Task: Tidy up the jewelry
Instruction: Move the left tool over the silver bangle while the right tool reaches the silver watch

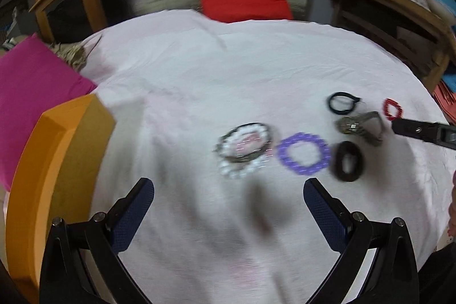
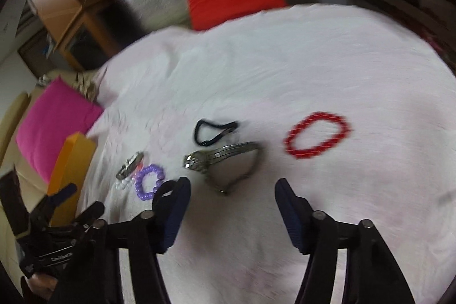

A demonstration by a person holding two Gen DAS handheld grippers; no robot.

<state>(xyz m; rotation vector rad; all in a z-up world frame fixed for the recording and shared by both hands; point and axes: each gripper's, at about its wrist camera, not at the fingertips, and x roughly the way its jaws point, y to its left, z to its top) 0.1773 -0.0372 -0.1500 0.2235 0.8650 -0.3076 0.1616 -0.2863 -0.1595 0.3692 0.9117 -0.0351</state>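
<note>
black jaws, blue mesh pads

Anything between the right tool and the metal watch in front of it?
Nothing visible. The right tool is open, and the metal watch lies just ahead on bare white cloth; the thin black hair tie lies beyond it.

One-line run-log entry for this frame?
left gripper: open, empty | right gripper: open, empty, nearest the watch | purple bracelet, red bracelet: on white cloth | orange box: left edge
</note>
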